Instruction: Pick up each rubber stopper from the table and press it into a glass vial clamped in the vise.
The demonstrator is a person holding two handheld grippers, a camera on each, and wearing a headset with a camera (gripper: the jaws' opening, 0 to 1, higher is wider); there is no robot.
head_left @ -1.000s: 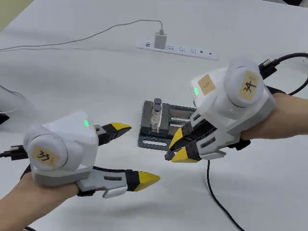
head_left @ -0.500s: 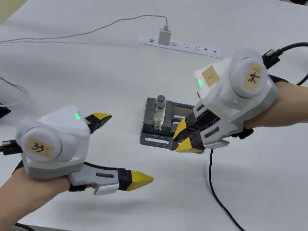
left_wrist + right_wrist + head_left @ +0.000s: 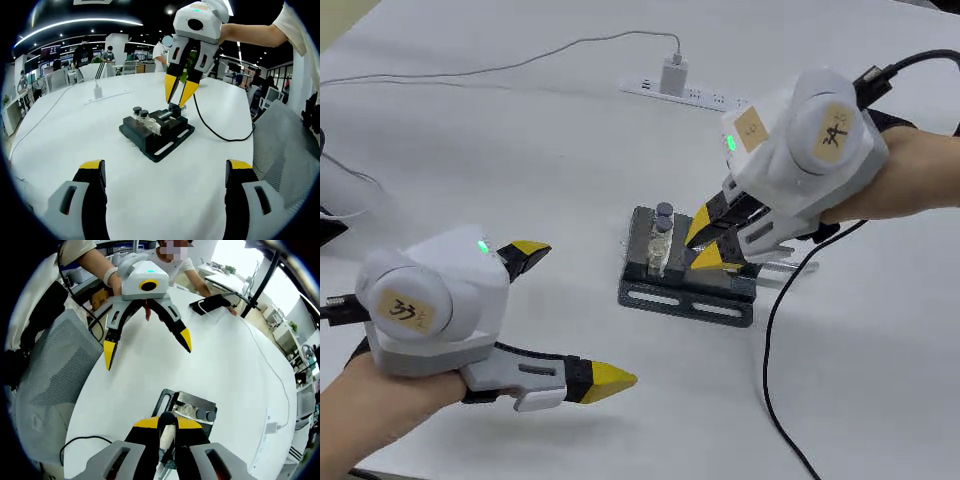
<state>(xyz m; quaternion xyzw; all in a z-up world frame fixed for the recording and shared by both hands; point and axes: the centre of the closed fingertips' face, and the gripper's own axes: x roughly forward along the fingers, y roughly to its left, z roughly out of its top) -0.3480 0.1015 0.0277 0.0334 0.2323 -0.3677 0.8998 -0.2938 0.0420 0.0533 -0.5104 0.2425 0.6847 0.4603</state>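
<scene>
Head view has the vise (image 3: 685, 300) mid-frame clamping two vials (image 3: 659, 248), each capped with a dark stopper (image 3: 665, 210), the right gripper (image 3: 702, 242) at its right end, jaws nearly together (can't tell if they're pinching anything), and the left gripper (image 3: 570, 312) lower left, spread wide and empty.

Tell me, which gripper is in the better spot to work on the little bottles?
The right gripper: its tips hang just over the vise, beside the stoppered vials. The left gripper is wide open over the table, farther away.
</scene>
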